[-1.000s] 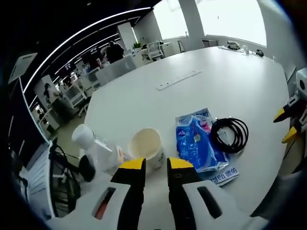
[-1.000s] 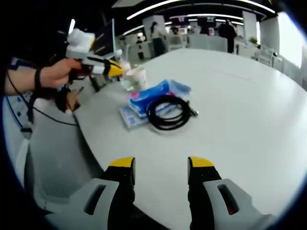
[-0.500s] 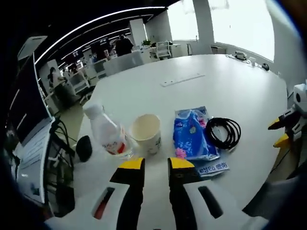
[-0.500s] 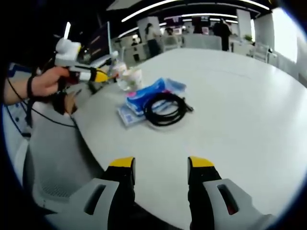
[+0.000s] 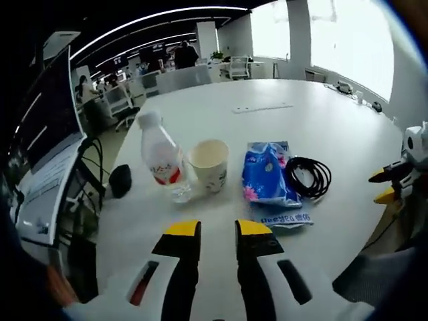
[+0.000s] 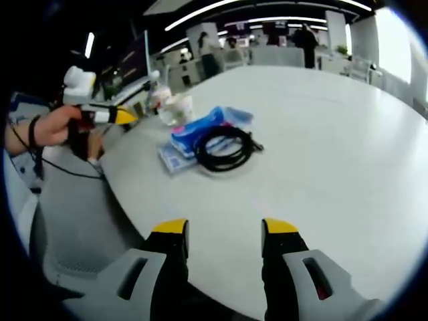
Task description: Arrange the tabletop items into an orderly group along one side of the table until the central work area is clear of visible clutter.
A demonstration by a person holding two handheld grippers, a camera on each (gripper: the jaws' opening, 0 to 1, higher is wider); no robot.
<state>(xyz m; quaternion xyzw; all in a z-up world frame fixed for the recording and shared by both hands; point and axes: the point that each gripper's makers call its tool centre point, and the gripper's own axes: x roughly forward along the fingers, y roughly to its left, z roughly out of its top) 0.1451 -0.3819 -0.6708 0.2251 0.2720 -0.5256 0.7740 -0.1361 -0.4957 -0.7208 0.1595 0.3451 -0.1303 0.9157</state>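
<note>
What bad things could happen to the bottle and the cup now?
The plastic bottle stands right beside the paper cup, so nudging one might tip the other. All the items sit near the table edge, so a push could perhaps send the bottle or the blue packet off. The black cable coil lies against the packet and might drag it along if pulled.

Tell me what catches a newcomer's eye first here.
A neat row sits near the white table's edge: plastic bottle, paper cup, blue tissue pack and coiled black cable. The left gripper hovers before them, fingers slightly apart.
</note>
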